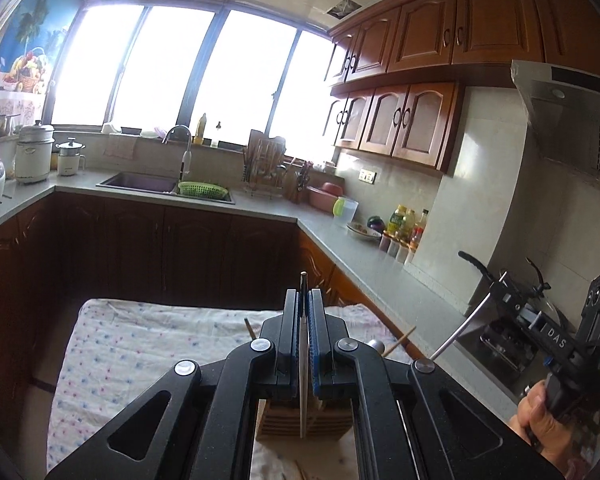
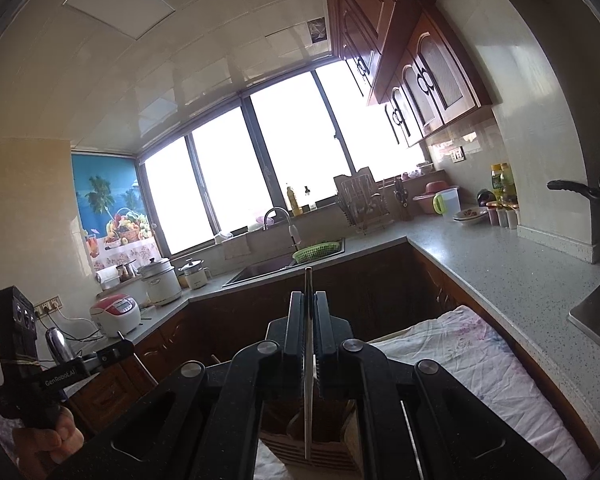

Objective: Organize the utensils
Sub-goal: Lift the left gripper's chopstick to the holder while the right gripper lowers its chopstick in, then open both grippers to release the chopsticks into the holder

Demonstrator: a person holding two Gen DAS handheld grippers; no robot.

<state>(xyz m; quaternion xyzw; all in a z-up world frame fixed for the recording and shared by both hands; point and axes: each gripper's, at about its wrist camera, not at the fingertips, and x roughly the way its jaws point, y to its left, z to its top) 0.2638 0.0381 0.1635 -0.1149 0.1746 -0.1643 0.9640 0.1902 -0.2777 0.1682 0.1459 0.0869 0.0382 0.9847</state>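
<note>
The table (image 1: 112,344), covered by one floral cloth (image 1: 148,332), is used as the work surface, and the utensil work is kept on it, away from the kitchen counter (image 1: 380,264) behind.

One slatted wooden holder (image 1: 284,420) is stood upright on the cloth directly beneath both grippers; it is judged to be the destination, since both held pieces hang above its open top.

Two grippers are counted. The left gripper (image 1: 305,300) is closed tight on one slim metal utensil (image 1: 303,360), held upright so that its lower end points into the holder. The right gripper (image 2: 309,304) is likewise clamped on one thin metal utensil (image 2: 309,400), also vertical over the holder. Seen from the left wrist, the piece in the right gripper shows a long silver handle, but its type cannot be told.

Two loose wooden sticks (image 1: 249,328), probably chopsticks, are seen lying on the cloth beyond the holder, not yet sorted.
</note>
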